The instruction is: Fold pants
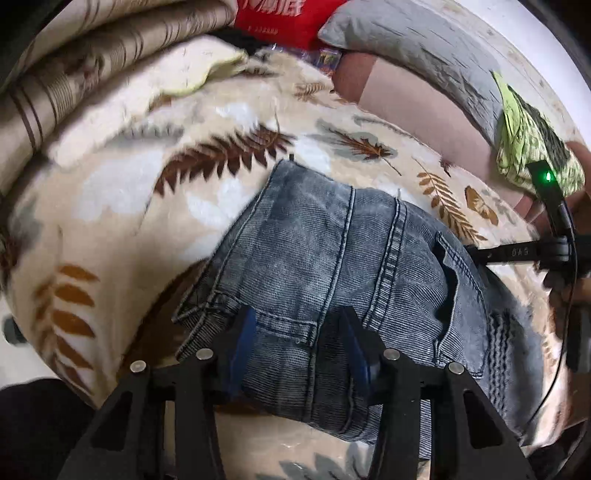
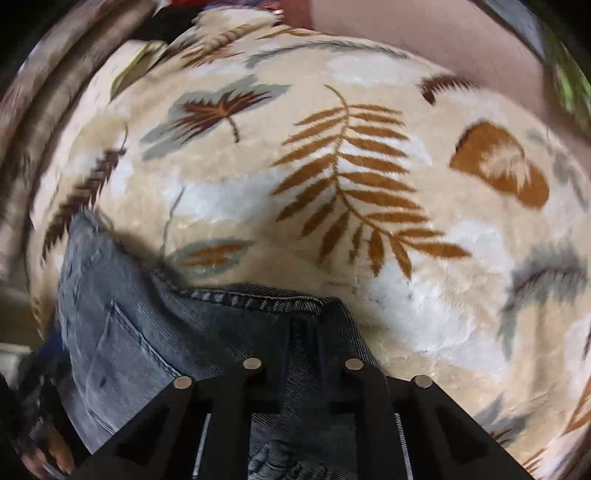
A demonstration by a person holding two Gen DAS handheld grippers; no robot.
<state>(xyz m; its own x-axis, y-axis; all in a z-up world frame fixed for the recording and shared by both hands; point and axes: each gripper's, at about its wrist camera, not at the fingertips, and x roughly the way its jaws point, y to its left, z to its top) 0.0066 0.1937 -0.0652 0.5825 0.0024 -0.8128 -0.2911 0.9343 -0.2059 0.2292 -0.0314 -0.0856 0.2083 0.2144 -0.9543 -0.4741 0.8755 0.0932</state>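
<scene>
- Left wrist view, nearest: the left tool stands wide, its two blue-padded fingers set apart with a band of grey-blue denim between them; whether the pads press the cloth I cannot tell
- the pants, faded grey-blue jeans, lie folded into a thick bundle on the leaf-print blanket, a back pocket and double-stitched seams facing up; the bundle runs from under the fingers away toward the middle of the view
- at the bundle's right edge, a black finger of the right tool reaches in to the denim beside the pocket; a small green light glows on its body
- farther off: a pink sheet, a grey pillow, a green patterned cloth, a striped folded blanket at the left, and a red item at the far top
- right wrist view, nearest: the right tool has denim bunched between and over its narrow-set fingers, whose tips are hidden; it appears closed on a stitched hem of the pants
- beyond the hem, the blanket spreads out with brown fern and leaf patterns
</scene>
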